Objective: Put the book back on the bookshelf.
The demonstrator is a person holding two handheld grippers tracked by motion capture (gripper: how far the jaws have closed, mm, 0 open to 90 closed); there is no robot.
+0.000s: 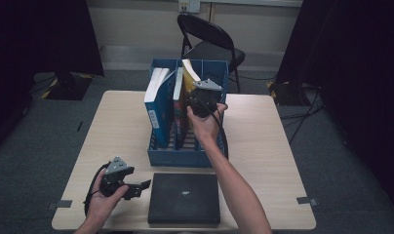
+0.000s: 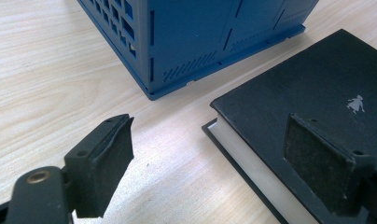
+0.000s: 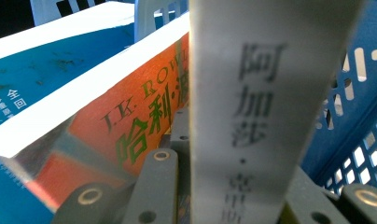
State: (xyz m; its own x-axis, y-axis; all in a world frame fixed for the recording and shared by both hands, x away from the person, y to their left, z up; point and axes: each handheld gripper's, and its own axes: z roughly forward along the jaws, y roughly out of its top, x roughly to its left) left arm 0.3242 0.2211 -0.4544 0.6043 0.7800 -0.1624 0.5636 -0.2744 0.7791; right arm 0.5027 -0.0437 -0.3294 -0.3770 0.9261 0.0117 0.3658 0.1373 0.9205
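Nearest me, at the front edge of the pale wooden tabletop (image 1: pixel 263 141), a closed black book (image 1: pixel 184 197) lies flat, cover up, with a small silver figure printed on it. Just left of it my left hand holds the left gripper (image 1: pixel 136 187) low over the wood. Its jaws stand wide apart with nothing between them; in the left gripper view one jaw hangs above the bare wood and the other above the black cover, so they straddle the book's near corner, likely lined up to take hold of it next.

Just beyond the black book stands a blue plastic crate (image 1: pixel 178 157) with slotted walls, holding several books upright. A blue-covered book (image 1: pixel 156 105) leans at its left, an orange-spined book (image 3: pixel 130 126) sits in the middle, and a pale-spined book (image 3: pixel 259 93) stands at the right.

My right arm reaches forward over the crate, and the right gripper (image 1: pixel 201 100) is clenched on the pale-spined book, the spine running up between the jaws. I judge I am either seating it in the crate or drawing it out.

Farther off, past the tabletop, a black folding chair (image 1: pixel 209 41) stands on grey carpet.
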